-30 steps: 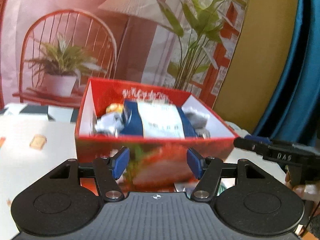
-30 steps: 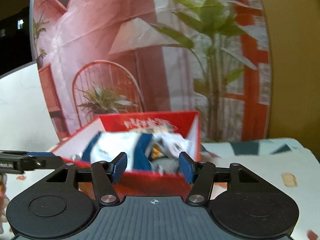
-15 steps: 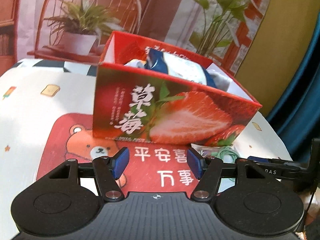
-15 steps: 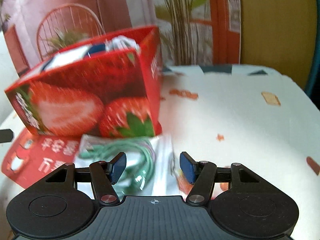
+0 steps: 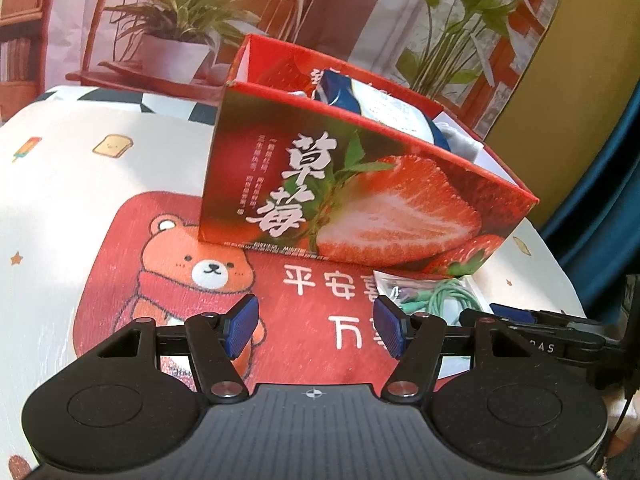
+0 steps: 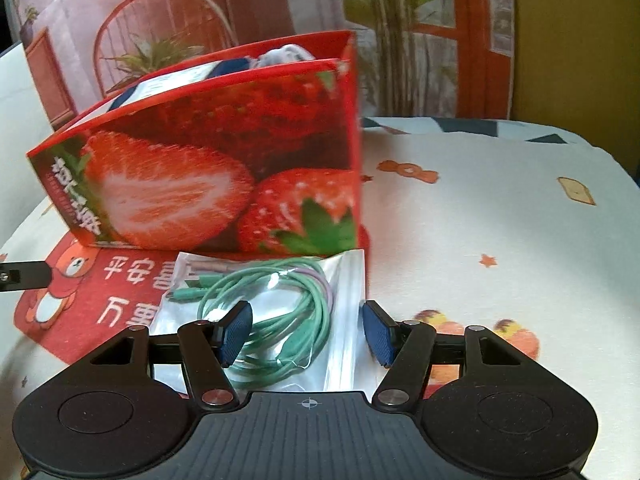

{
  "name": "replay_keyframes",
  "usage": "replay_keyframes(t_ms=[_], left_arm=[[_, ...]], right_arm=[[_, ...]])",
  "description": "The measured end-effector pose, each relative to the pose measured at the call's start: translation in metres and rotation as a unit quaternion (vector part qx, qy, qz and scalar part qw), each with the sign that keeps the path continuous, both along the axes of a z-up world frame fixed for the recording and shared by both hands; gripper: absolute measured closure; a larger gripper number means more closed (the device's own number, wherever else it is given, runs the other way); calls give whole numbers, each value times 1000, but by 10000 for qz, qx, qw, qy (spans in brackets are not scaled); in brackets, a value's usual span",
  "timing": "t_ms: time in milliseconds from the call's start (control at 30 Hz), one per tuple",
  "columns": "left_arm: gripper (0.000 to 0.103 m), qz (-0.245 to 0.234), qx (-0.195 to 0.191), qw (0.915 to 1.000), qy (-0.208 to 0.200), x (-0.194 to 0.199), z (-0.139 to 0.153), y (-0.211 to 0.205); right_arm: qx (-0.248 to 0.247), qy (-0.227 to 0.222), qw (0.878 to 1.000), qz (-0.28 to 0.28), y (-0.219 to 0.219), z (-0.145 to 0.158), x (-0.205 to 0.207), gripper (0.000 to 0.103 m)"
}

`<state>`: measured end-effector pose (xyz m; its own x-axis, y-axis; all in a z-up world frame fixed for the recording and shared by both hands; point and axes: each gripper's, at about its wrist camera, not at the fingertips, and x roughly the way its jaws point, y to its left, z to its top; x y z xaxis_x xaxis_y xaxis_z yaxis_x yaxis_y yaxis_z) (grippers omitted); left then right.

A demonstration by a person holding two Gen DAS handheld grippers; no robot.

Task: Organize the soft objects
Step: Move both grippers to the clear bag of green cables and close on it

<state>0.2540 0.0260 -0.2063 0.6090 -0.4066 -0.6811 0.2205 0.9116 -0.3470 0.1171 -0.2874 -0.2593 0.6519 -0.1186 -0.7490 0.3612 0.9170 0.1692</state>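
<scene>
Now both grippers have dropped from box-top height to the worktop. The right gripper (image 6: 307,332), jaws parted and empty, straddles the bagged cable (image 6: 280,300) before the strawberry box (image 6: 208,168). The left gripper (image 5: 316,332) hangs open too, so a pickup looks next.

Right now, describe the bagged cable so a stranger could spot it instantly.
Find the red strawberry box on the table. At the foot of its front wall lies a clear plastic bag on the red bear mat. It alone holds coiled green cable.
</scene>
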Motion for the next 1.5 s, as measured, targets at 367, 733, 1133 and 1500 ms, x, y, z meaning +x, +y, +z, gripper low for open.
replay_keyframes(t_ms=[367,733,1133,1500], left_arm=[[37,-18,-69,9997,249,-3,-11,0],[37,-140,9,9990,426,-8,-24,-5],[39,-300,112,9982,499,3,-25,-12],[41,-276,-330,9961,767,10,-28,-19]], right_arm=[[134,-9,9994,332,35,0,16,44],[233,-53,9965,795,73,0,20,44],[162,21,9964,829,67,3,18,52],[277,-56,9960,853,69,2,19,54]])
